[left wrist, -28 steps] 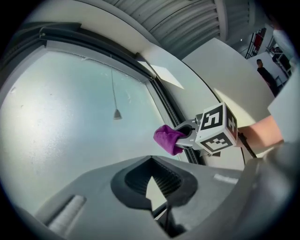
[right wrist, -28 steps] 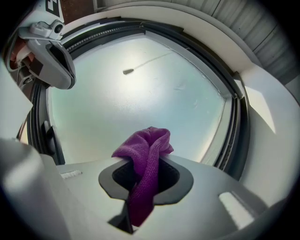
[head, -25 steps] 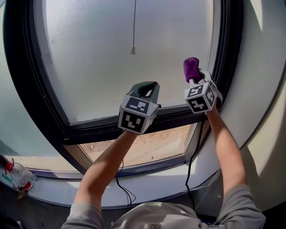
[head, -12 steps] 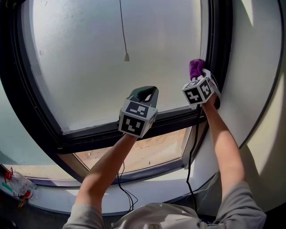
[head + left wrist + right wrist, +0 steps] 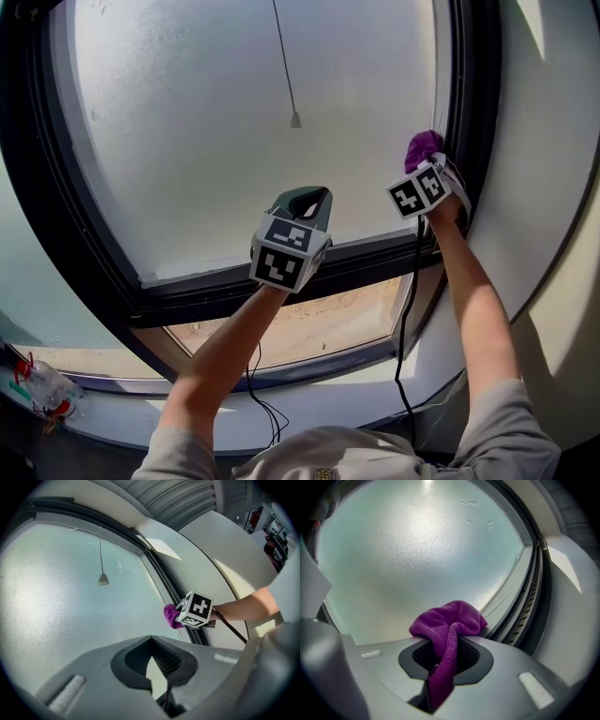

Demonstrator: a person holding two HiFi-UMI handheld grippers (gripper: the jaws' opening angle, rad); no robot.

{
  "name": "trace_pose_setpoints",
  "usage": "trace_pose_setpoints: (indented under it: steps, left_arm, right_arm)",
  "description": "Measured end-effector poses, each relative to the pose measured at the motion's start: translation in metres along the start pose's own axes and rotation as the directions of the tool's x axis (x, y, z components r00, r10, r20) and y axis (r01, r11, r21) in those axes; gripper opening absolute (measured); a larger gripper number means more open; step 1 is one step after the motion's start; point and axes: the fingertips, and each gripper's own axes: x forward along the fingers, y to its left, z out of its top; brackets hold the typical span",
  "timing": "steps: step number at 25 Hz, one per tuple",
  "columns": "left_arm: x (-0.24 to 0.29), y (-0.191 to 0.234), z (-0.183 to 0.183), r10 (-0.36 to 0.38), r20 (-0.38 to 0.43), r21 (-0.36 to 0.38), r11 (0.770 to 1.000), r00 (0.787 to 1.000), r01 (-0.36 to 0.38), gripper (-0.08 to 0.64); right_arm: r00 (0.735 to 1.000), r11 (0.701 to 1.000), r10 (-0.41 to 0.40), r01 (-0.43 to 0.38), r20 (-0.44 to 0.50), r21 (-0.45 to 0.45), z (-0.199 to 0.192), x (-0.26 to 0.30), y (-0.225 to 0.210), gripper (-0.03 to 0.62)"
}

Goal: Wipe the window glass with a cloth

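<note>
The frosted window glass [image 5: 234,122] fills the upper part of the head view inside a dark frame [image 5: 466,94]. My right gripper [image 5: 429,161] is shut on a purple cloth [image 5: 422,145], which is pressed to the glass at its right edge, beside the frame. In the right gripper view the cloth [image 5: 450,620] bulges out above the shut jaws of that gripper [image 5: 450,641], against the glass [image 5: 417,550]. My left gripper [image 5: 314,192] is held up near the pane's lower middle, shut and holding nothing. The left gripper view shows its jaws [image 5: 152,641] and, beyond them, the cloth [image 5: 172,616].
A blind cord with a small weight [image 5: 295,119] hangs in front of the glass. Below the crossbar is a lower pane [image 5: 309,314]. A white wall [image 5: 553,141] borders the frame on the right. A black cable [image 5: 403,328] trails down. Small items [image 5: 42,389] lie at the bottom left.
The right gripper has carried the cloth rightwards across the glass to the frame's edge. The left gripper has stayed roughly where it was.
</note>
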Motion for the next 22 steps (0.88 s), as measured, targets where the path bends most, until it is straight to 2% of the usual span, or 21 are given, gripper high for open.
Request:
trace_pose_setpoints:
  steps: [4,11,22]
  left_arm:
    - [-0.008,0.009,-0.013,0.012,-0.02,-0.007,1.0,1.0,-0.012,0.0]
    - [-0.025,0.019,-0.026,0.026,-0.044,-0.015,1.0,0.999,-0.027,0.0]
    - [-0.062,0.047,-0.05,0.067,-0.087,-0.043,0.997,0.994,-0.071,0.0]
  right_arm:
    - [1.0,0.999,0.006,-0.007,-0.009,-0.035,-0.001,0.003,0.005,0.095]
    - [0.995,0.999,0.047,-0.049,0.084,0.012,0.008,-0.007,0.024,0.095]
    - [0.977,0.994,0.099,-0.105,0.189,0.023,0.06,-0.047,0.069,0.095]
